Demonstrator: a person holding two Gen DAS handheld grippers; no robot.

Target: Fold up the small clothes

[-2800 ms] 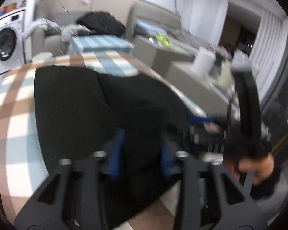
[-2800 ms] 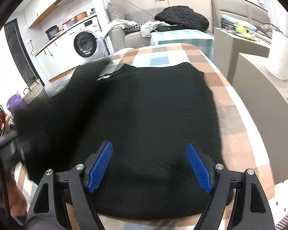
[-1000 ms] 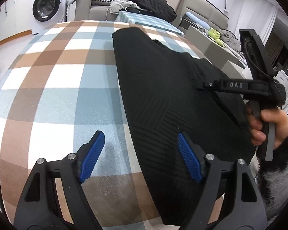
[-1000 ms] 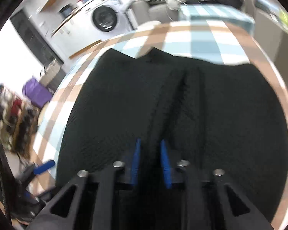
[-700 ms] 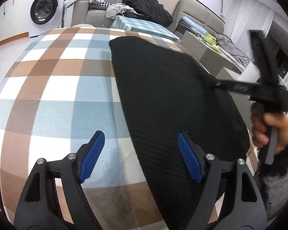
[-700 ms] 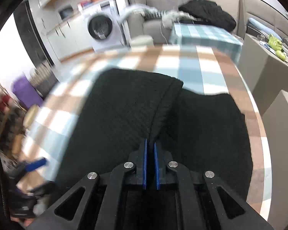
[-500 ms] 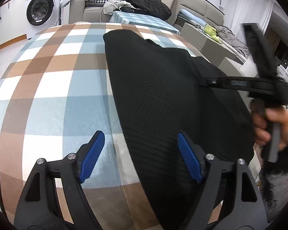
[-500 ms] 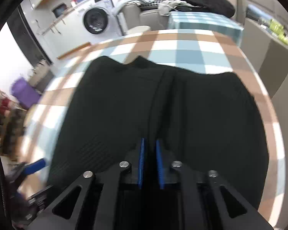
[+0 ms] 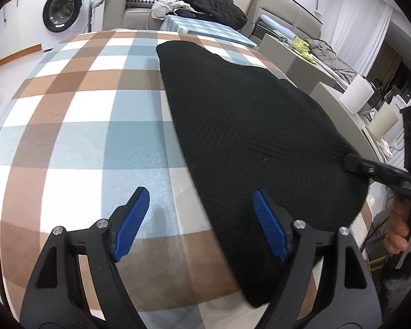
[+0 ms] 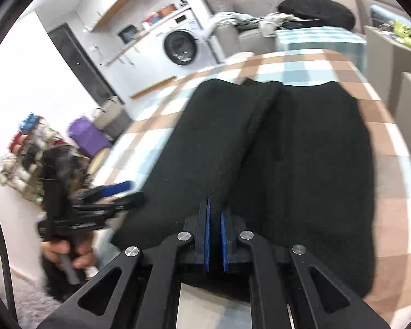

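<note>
Black knit garment half-folded on the checked surface, one edge pinched.

Left wrist view: the left gripper (image 9: 198, 220) hangs wide and empty just off the near edge of the black ribbed knit garment (image 9: 249, 126), its right pad above the cloth, likely waiting its turn. The garment lies ahead and to the right on the brown, blue and white checked cloth surface (image 9: 76, 126), long axis running away from the gripper.

Right wrist view: the right gripper (image 10: 215, 235) is pinched narrow on a raised ridge of the garment (image 10: 301, 164), apparently to carry that layer across. The fold line runs straight ahead.
</note>
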